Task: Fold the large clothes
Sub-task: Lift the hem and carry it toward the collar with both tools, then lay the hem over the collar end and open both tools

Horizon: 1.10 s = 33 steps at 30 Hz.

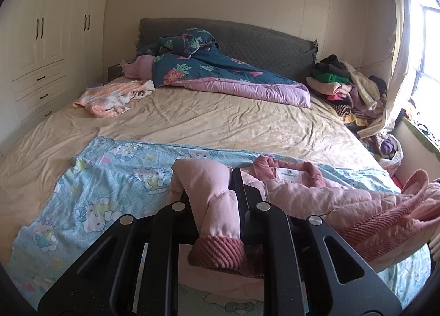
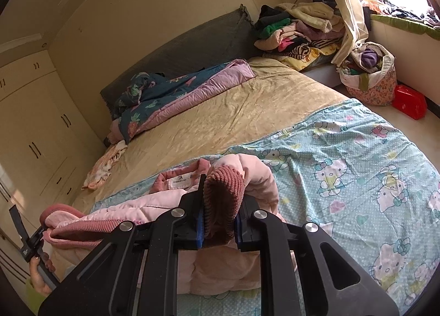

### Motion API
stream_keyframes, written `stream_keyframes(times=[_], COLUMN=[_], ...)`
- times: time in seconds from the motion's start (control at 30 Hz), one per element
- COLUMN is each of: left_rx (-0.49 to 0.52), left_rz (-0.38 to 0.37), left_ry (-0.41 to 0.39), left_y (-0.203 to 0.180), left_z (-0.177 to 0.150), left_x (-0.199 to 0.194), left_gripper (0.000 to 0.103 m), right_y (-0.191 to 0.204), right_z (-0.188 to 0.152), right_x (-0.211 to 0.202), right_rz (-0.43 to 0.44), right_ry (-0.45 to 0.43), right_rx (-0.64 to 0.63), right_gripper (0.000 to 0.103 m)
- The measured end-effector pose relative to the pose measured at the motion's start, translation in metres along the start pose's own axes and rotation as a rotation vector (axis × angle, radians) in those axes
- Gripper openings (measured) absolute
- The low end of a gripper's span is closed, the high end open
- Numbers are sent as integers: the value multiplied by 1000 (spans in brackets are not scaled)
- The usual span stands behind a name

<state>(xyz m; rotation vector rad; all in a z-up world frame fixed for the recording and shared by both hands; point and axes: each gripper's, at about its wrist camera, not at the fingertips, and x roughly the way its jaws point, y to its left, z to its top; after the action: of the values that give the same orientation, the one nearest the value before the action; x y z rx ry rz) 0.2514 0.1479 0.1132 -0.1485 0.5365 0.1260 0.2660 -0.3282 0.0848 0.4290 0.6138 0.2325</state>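
Found pink jacket [image 1: 316, 195] lying on cartoon sheet [image 2: 357, 156] at bed's near end. Left gripper [image 1: 214, 192] fingers clamped on one sleeve cuff; right gripper [image 2: 220, 206] likewise. I judged: draw both sleeves inward evenly, keep cuffs level.

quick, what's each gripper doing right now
Left gripper: shut on one sleeve of the pink jacket, near its ribbed cuff.
Right gripper: shut on the jacket's other cuff.
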Motion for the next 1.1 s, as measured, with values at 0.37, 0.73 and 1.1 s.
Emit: stream_keyframes(times=[0.37, 0.73, 1.1], left_rx=[41, 52, 60], left_rz=[35, 45, 45], left_ry=[29, 62, 86], left_y=[-11, -15, -19], left_z=[0, -4, -13], left_x=[30, 60, 81], left_gripper=[10, 10, 10], right_y=[-9, -28, -39], right_z=[8, 6, 4], right_x=[42, 79, 101], right_rz=[-35, -32, 23], right_ry=[42, 103, 151], right_rx=[21, 70, 117], right_gripper=[15, 18, 35])
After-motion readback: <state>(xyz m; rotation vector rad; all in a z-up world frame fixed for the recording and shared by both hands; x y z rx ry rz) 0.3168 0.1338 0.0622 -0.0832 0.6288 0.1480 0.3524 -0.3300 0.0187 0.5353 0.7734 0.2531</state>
